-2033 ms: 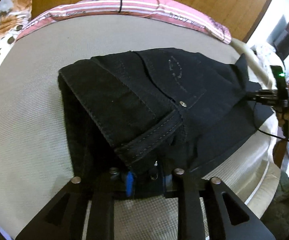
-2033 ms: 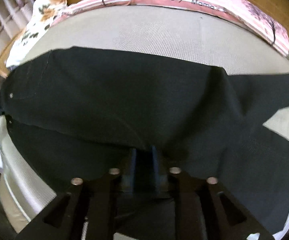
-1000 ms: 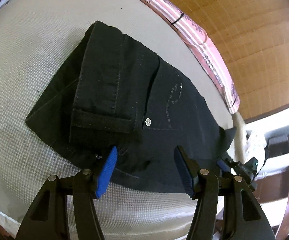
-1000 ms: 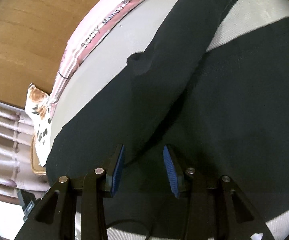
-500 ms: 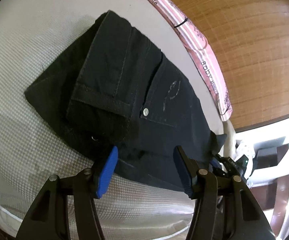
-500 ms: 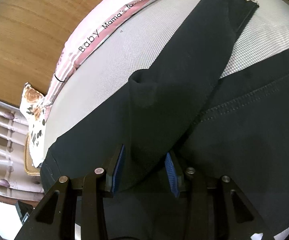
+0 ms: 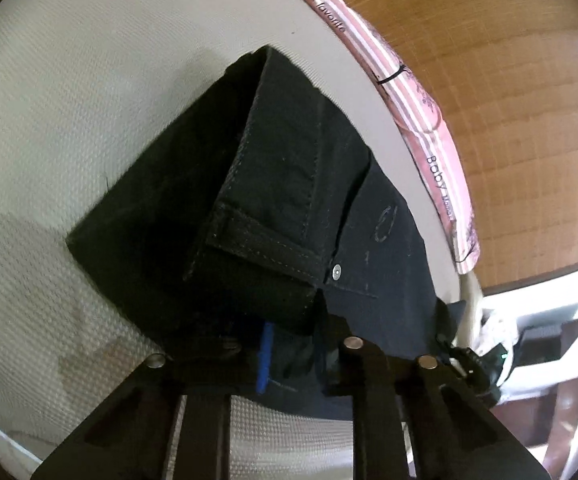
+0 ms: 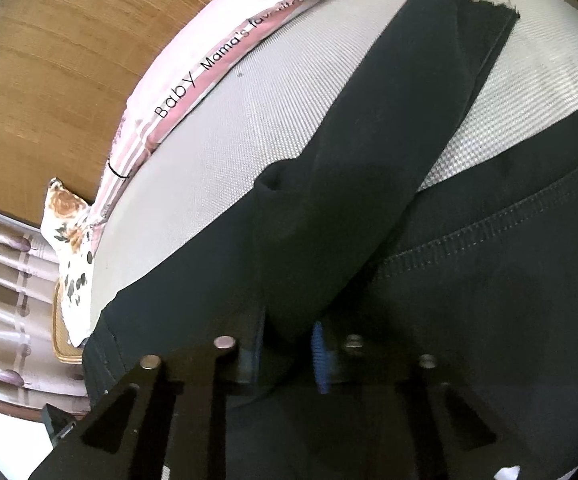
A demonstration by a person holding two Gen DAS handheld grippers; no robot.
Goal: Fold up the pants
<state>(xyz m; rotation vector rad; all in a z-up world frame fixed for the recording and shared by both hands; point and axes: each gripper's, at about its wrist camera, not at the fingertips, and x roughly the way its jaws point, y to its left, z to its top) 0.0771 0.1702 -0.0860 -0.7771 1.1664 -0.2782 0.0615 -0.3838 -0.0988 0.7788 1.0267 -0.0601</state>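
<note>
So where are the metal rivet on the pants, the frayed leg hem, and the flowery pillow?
rivet [image 7: 335,271], left wrist view, its round face.
frayed hem [image 8: 489,2], right wrist view, ragged edge.
flowery pillow [image 8: 71,236], right wrist view, printed middle.

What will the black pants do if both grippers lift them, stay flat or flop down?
Probably flop: the pants already sag and bunch where the right gripper pinches a fold. The waistband end at the left gripper looks thick and stitched, so likely heavier and slightly stiffer. Woven cloth shouldn't slip.

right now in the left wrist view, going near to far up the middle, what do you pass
left gripper shut on the pants → pants → grey mattress → pink striped cushion → wooden wall
</note>
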